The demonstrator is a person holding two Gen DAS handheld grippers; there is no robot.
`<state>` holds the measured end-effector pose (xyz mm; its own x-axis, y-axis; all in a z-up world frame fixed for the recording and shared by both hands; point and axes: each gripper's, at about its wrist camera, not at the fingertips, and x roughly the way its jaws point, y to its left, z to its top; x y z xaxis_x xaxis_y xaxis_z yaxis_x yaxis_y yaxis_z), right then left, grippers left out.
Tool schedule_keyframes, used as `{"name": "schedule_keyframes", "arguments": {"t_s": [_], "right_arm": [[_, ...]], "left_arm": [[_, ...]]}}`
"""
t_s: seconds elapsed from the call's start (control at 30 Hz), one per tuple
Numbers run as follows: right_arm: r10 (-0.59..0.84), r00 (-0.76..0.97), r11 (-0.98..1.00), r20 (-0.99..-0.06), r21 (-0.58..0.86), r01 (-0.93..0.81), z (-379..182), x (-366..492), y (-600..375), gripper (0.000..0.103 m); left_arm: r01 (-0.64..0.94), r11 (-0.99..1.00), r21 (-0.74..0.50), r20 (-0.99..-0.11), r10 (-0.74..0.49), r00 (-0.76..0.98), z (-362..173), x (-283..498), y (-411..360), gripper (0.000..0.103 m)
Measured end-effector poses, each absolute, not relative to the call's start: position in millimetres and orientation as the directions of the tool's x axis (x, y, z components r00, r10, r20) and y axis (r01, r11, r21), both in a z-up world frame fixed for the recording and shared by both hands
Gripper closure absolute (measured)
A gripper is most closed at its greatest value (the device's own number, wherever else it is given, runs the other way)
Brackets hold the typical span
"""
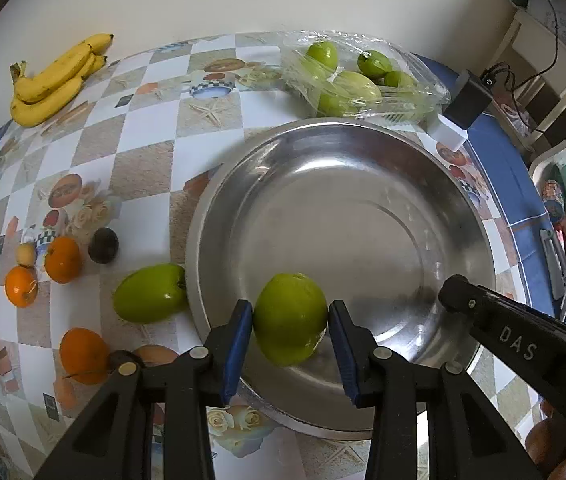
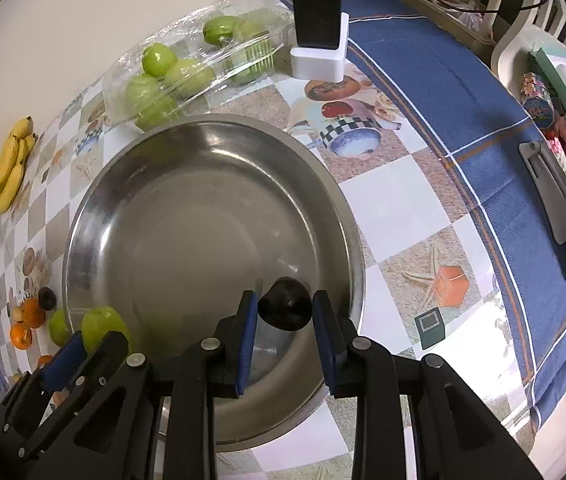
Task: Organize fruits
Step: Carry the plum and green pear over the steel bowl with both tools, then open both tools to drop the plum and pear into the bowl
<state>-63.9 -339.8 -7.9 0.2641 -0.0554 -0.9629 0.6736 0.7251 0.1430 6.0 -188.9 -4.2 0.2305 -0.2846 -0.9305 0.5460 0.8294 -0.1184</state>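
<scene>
the left gripper (image 1: 289, 320) is seen closest, clenched on a green fruit (image 1: 289, 318) that is held over the near inner wall of the steel bowl (image 1: 363, 152). the right gripper (image 2: 285, 312) is set about a dark fruit (image 2: 285, 309) above the bowl's near right rim; its left pad touches the fruit, but contact at its right pad cannot be made out, so a firm grasp cannot be told.

taken from largest to smallest around the bowl: a plastic bag of green fruits (image 1: 347, 76) lies just beyond its far rim, a bunch of bananas (image 1: 57, 78) lies well apart to its far left, a second green fruit (image 1: 149, 298) touches its left rim, and oranges (image 1: 62, 260) and a second dark fruit (image 1: 103, 245) sit near its left side.

the green fruit is judged firm, smooth and rather slippery, best taken across its widest part. the dark fruit is judged light, with a tougher skin.

the bowl's near rim is hidden behind the grippers, and the bagged fruits are blurred by the wrap.
</scene>
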Motion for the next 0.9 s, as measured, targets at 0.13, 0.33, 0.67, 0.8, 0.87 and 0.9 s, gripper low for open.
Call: {"name": "schedule_keyframes", "arguments": {"t_s": [0.13, 0.33, 0.67, 0.8, 0.87, 0.9], "right_arm": [[-0.065, 0.261, 0.728, -0.963, 0.133, 0.672, -8.3, -64.0, -338.9, 0.073], [-0.072, 0.275, 0.736, -0.959, 0.135, 0.663, -2.8, -63.0, -338.3, 0.058], [-0.084, 0.307, 0.761, -0.948, 0.138, 0.634, 12.7, -58.8, -331.1, 0.050], [-0.079, 0.308, 0.780, -0.948, 0.134, 0.612, 11.4, -54.5, -324.7, 0.036], [-0.074, 0.308, 0.786, -0.948, 0.135, 0.604, 9.8, -52.6, -322.2, 0.036], [-0.073, 0.306, 0.791, -0.949, 0.132, 0.598, 8.9, -51.0, -320.1, 0.036]], "left_arm": [[0.557, 0.822, -0.119, -0.923, -0.298, 0.243, 0.9, 4.5, -189.6, 0.060], [0.550, 0.825, -0.126, -0.922, -0.302, 0.242, 6.2, 6.1, -186.3, 0.060], [0.417, 0.899, -0.135, -0.930, -0.260, 0.261, 18.5, 25.5, -150.9, 0.047], [0.328, 0.936, -0.130, -0.936, -0.226, 0.272, 19.9, 37.1, -128.3, 0.039], [0.281, 0.952, -0.120, -0.939, -0.201, 0.278, 18.7, 43.1, -115.7, 0.034], [0.257, 0.960, -0.112, -0.942, -0.186, 0.281, 17.6, 46.9, -109.0, 0.029]]}}
